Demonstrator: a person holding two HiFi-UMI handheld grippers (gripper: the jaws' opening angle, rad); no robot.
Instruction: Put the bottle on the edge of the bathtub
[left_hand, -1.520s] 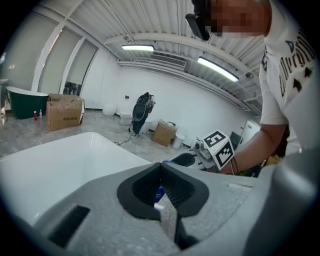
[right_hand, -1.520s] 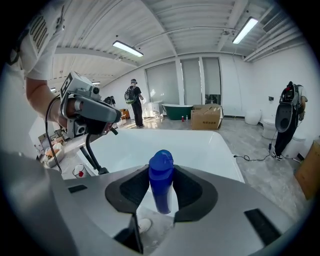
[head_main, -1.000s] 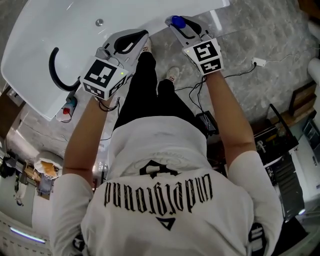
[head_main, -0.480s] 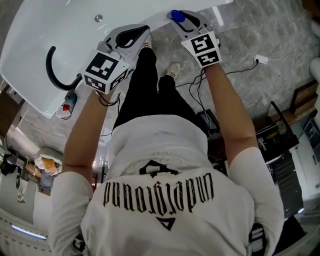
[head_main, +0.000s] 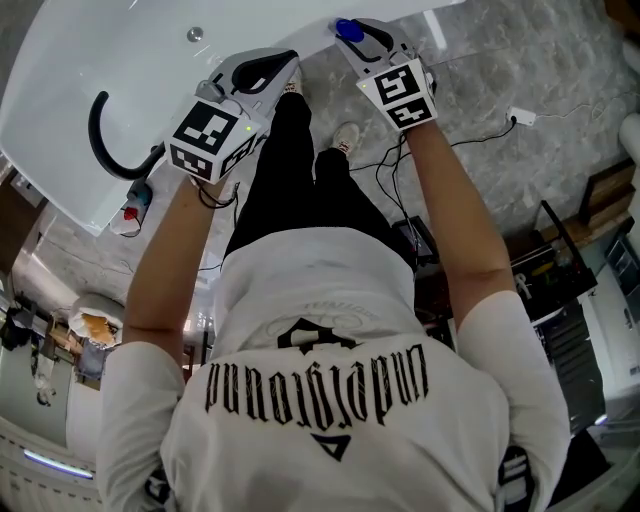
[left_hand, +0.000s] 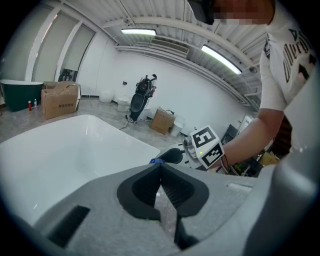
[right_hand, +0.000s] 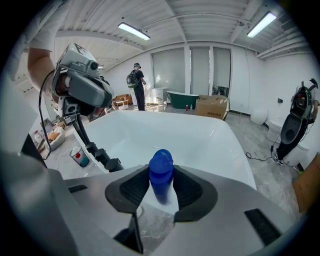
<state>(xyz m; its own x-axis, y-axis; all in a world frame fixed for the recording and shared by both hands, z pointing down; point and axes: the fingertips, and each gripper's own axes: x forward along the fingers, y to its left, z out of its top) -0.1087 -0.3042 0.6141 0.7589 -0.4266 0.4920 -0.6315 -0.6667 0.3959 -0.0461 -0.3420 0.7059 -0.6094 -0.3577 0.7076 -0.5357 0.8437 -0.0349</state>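
Observation:
A blue bottle (right_hand: 161, 175) stands upright between the pads of my right gripper (right_hand: 161, 188), which is shut on it. In the head view the bottle (head_main: 346, 28) and right gripper (head_main: 354, 34) hover at the near rim of the white bathtub (head_main: 150, 70). My left gripper (head_main: 275, 70) hangs to the left over the same rim, shut with nothing in it. The left gripper view shows its jaws (left_hand: 161, 172) meeting at the tips, with the tub (left_hand: 60, 145) below and the right gripper (left_hand: 177, 156) beyond.
A black curved faucet (head_main: 105, 140) rises at the tub's left end, with a small cup (head_main: 135, 205) beside it. Cables (head_main: 400, 170) lie on the marble floor by the person's feet. Cardboard boxes (left_hand: 60, 97) and a scooter (left_hand: 141, 97) stand far off.
Both grippers have shifted a little forward and upward towards the tub rim. The right gripper still holds the blue bottle.

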